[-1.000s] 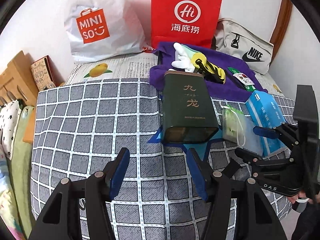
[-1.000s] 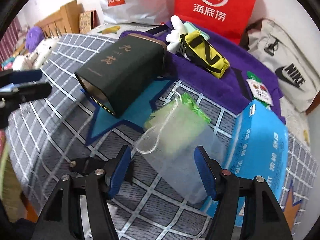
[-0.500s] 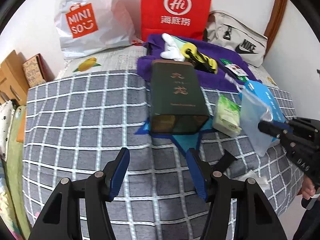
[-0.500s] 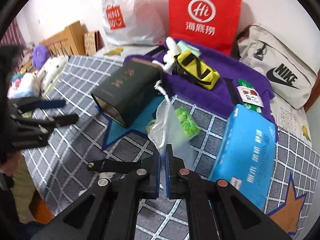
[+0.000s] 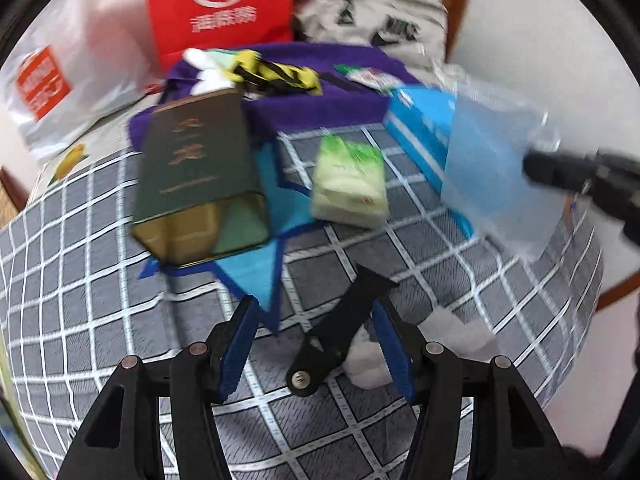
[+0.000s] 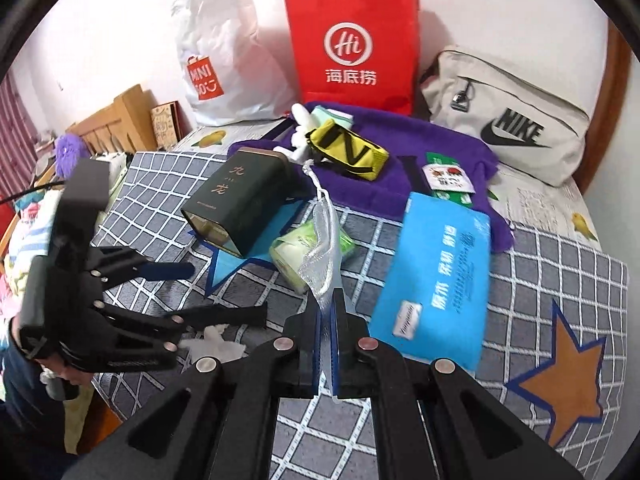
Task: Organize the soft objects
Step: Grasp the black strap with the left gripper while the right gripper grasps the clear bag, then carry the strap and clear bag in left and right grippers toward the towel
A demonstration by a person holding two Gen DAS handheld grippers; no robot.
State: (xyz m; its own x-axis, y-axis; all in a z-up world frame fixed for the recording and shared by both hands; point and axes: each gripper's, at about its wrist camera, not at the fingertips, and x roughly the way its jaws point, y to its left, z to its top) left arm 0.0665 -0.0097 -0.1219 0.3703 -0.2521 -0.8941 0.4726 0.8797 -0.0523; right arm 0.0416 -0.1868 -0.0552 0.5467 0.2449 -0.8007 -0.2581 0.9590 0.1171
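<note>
While the right gripper (image 6: 328,320) pinches the mesh pouch (image 6: 322,248) aloft, the green tissue pack (image 5: 349,182) lies on the checked bedspread (image 5: 80,264) ahead of the half-open, empty left gripper (image 5: 314,350), the nearer one.

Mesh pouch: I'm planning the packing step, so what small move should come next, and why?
Probably bring the open left gripper to the mesh pouch to spread its mouth. The right gripper is shut on it, holding it above the green tissue pack, which lies loose on the blanket.

Both wrist views look down over the bed (image 5: 100,300).
</note>
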